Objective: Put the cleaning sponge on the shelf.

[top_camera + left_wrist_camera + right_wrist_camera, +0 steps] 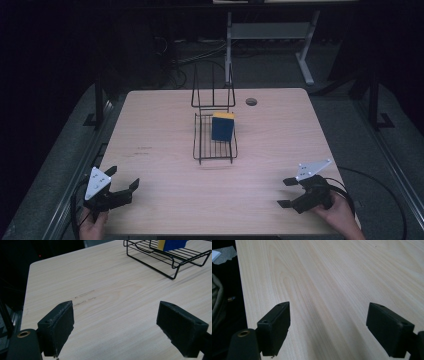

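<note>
Blue-yellow sponge (222, 126) upright inside wire rack (215, 145) at table (165, 130) centre. Left claw (123, 179) wide, empty, well short of rack. Right claw (286, 192) wide, empty; right gripper view: bare table (337, 277).

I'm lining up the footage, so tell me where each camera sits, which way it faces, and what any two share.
High view: above the near edge, looking forward and down on the table; both hands with left tongs and right tongs show.
Left gripper view: rides the left tongs, facing the wire rack and sponge; open jaws show.
Right gripper view: rides the right tongs, facing bare tabletop; open jaws show.
High and left gripper views share rack and sponge.
</note>
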`<state>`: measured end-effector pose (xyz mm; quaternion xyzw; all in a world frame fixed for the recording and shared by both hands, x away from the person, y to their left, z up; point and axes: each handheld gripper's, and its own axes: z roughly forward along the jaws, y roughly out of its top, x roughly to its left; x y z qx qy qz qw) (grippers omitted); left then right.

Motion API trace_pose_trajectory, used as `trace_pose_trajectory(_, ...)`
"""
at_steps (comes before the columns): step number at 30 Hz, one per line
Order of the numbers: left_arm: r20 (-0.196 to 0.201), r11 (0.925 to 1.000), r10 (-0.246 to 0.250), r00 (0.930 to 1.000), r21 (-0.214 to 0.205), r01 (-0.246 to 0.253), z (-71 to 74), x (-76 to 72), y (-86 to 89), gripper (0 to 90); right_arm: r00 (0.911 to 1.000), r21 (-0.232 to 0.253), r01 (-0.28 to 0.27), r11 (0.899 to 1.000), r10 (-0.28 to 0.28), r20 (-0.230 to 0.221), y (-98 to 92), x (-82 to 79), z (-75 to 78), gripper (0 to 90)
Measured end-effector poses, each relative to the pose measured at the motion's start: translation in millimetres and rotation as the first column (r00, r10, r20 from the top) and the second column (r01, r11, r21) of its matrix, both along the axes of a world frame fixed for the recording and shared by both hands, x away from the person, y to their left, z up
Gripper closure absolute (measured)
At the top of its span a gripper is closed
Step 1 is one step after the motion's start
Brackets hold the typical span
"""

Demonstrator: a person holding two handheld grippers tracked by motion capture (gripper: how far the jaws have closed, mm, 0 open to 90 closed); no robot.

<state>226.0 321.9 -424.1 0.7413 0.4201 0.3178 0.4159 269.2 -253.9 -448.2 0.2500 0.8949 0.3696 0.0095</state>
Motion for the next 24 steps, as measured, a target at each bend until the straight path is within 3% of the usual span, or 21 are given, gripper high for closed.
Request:
trace_pose_trajectory(18,0.0,1.0,0.001,1.0,0.003,-0.001,0.1,-0.3,-0.1,13.9,0.9995,0.01,0.032,0.999,-0.032,0.002,-9.3,-16.3,-5.5,19.2)
trace_pose_trajectory(24,0.001,1.0,0.0,1.0,0.005,0.0,0.1,0.1,-0.1,13.9,0.9988,0.015,0.048,0.999,-0.048,-0.01,-13.1,-20.0,-13.8,18.9)
